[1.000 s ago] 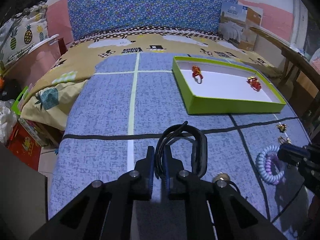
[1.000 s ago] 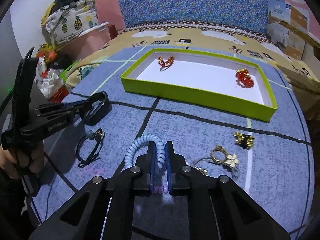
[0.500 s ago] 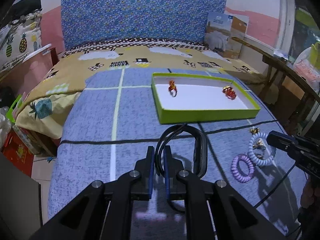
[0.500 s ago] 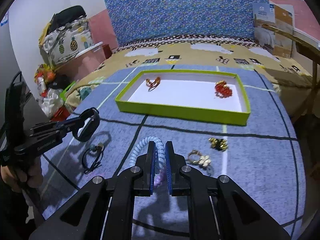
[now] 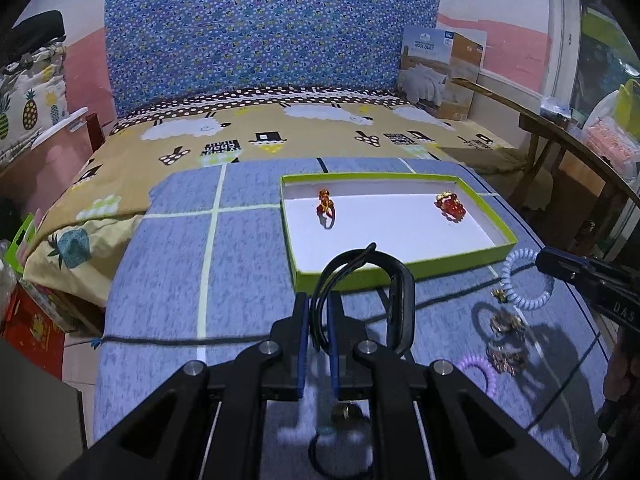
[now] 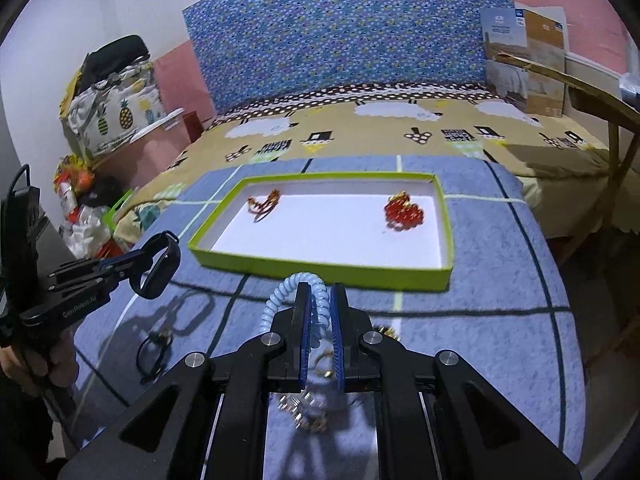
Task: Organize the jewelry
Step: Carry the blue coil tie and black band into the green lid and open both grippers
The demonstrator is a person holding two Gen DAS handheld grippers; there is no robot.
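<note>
Left wrist: black band (image 5: pixel 400 304) gripped.

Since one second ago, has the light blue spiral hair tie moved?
Yes. The light blue spiral hair tie, gripped by the right gripper, rose off the blanket toward the green tray.

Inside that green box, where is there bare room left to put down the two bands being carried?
The green box is bare across its white middle, between the amber piece near its far left corner and the red beaded piece toward the right end, and along its near wall. Crowded: the blanket by the gold trinkets and purple coil.
</note>
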